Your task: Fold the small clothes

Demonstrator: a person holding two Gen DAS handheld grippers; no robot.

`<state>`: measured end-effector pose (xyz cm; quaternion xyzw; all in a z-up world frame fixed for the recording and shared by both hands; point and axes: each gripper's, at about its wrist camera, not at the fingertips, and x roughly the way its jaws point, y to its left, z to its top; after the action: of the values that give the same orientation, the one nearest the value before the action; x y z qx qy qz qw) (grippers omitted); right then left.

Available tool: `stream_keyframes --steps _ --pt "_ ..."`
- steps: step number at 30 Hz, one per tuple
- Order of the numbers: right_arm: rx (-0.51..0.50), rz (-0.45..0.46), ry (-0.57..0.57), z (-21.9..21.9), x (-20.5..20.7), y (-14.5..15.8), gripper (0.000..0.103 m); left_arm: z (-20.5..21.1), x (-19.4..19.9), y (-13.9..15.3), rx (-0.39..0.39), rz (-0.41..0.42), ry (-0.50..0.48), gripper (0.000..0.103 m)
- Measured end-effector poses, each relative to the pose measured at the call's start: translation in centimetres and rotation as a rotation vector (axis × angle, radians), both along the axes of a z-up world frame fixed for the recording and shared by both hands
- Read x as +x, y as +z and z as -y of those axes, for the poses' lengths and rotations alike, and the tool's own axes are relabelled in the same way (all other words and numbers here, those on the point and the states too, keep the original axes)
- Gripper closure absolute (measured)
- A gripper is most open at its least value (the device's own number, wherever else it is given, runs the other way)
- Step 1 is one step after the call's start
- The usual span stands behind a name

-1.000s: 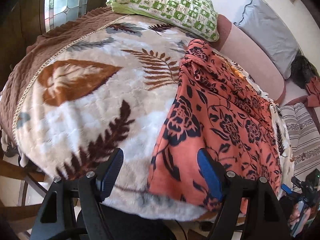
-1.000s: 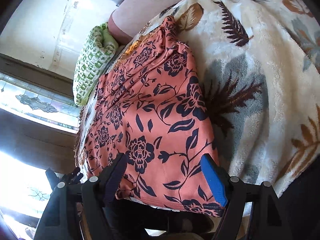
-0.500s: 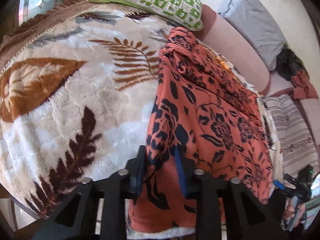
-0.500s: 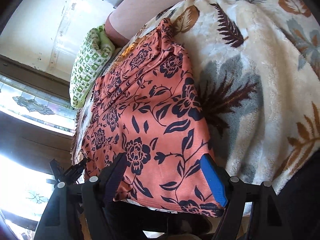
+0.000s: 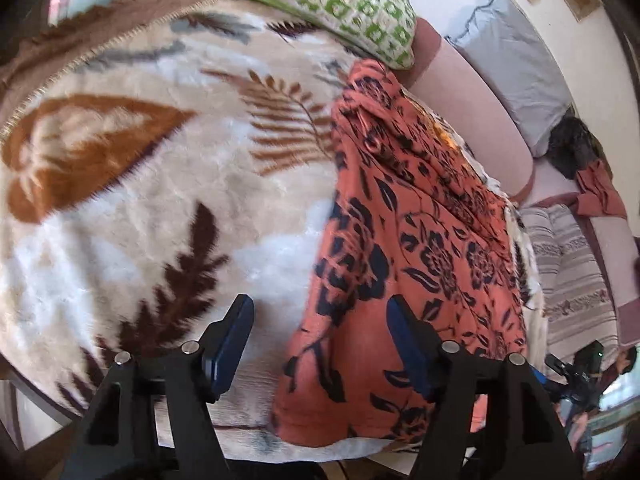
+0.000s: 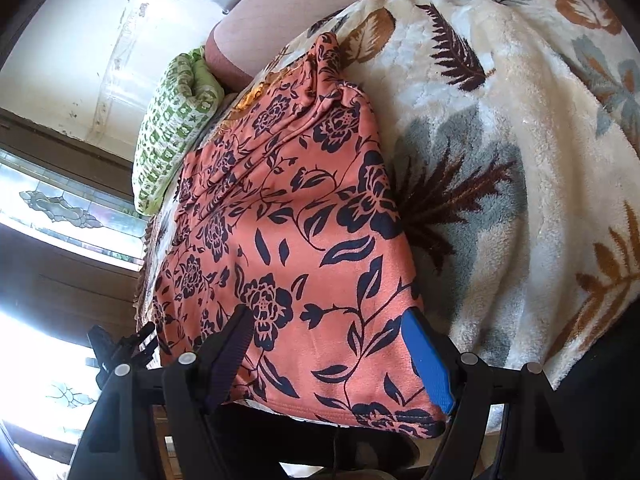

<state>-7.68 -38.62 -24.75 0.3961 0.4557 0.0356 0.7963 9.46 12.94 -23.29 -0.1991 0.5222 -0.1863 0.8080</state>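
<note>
Orange floral garment (image 5: 412,240) lying spread lengthwise along the leaf-print blanket (image 5: 160,208) on the bed, near edge hanging over, looking barely folded yet. Left gripper (image 5: 320,332) opening astride its near corner, pads off the cloth. Right gripper (image 6: 332,356) gaping wide over the hem, gripping nothing.

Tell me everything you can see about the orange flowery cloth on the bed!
The orange cloth is soft-looking fabric printed with dark navy roses, leaves and vines. It lies spread lengthwise on the fluffy leaf-patterned blanket, mostly flat, bunched and creased at its far end near the green checked pillow. Its near hem hangs over the bed's edge. Nothing grips it: the left gripper is opening around its corner and the right gripper straddles it.
</note>
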Motion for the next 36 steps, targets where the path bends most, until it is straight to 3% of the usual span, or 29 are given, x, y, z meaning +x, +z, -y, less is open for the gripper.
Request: stream_keyframes --steps 1,3,5,8,11,14,17,19,21,23,24,27,31,32,34,35,36 --pt "0.001 -0.001 -0.005 0.1 -0.1 -0.1 0.024 0.6 -0.1 0.0 0.004 0.007 -0.023 0.04" --pt "-0.004 -0.006 -0.02 0.3 -0.2 -0.1 0.024 2.2 -0.2 0.0 0.017 0.015 -0.095 0.073" --pt "-0.008 -0.006 -0.03 0.5 -0.3 -0.2 0.024 2.9 -0.3 -0.1 0.046 0.013 -0.118 0.089" --pt "-0.015 -0.003 -0.05 1.0 -0.6 -0.2 0.024 3.1 -0.4 -0.1 0.019 0.017 -0.122 0.094" --pt "-0.012 0.006 -0.074 1.6 -0.9 0.0 0.024 3.0 -0.3 0.4 0.007 0.027 -0.131 0.094" --pt "-0.023 0.008 -0.078 1.8 -0.7 -0.2 0.024 3.6 -0.1 0.3 0.032 0.014 -0.16 0.079" --pt "-0.027 -0.013 -0.072 1.7 -0.3 -1.0 0.024 3.8 -0.1 0.2 -0.001 0.021 -0.185 0.078" --pt "-0.018 -0.021 -0.076 1.8 0.1 -1.8 0.025 3.8 -0.2 0.2 -0.027 0.031 -0.193 0.083" --pt "0.005 -0.029 -0.084 1.9 0.3 -2.7 0.026 4.0 -0.1 0.3 -0.034 0.034 -0.197 0.094" --pt "0.009 -0.023 -0.086 1.9 0.5 -3.0 0.027 3.8 -0.3 0.7 -0.064 0.053 -0.199 0.096" --pt "0.009 -0.018 -0.072 1.7 0.5 -2.9 0.035 3.8 -0.4 1.1 -0.092 0.065 -0.198 0.096" --pt "0.098 -0.016 0.031 0.3 0.9 -2.9 0.08 3.3 -0.7 2.9 -0.105 0.117 -0.199 0.096" --pt "-0.02 -0.026 0.075 -1.1 0.7 -2.2 0.08 2.4 -0.5 4.0 -0.062 0.132 -0.174 0.096" --pt "-0.014 -0.032 0.069 -1.0 0.7 -2.4 0.08 2.4 -0.5 3.7 -0.034 0.122 -0.173 0.094" --pt "0.005 -0.053 0.05 -0.4 0.6 -3.0 0.079 2.2 -0.6 2.5 0.007 0.064 -0.172 0.073" --pt "0.018 -0.067 0.038 -0.2 0.6 -3.4 0.078 2.1 -0.6 2.0 0.004 0.042 -0.171 0.054" --pt "0.038 -0.07 0.026 -0.1 0.5 -3.7 0.077 2.0 -0.8 1.2 -0.001 0.02 -0.161 0.046"
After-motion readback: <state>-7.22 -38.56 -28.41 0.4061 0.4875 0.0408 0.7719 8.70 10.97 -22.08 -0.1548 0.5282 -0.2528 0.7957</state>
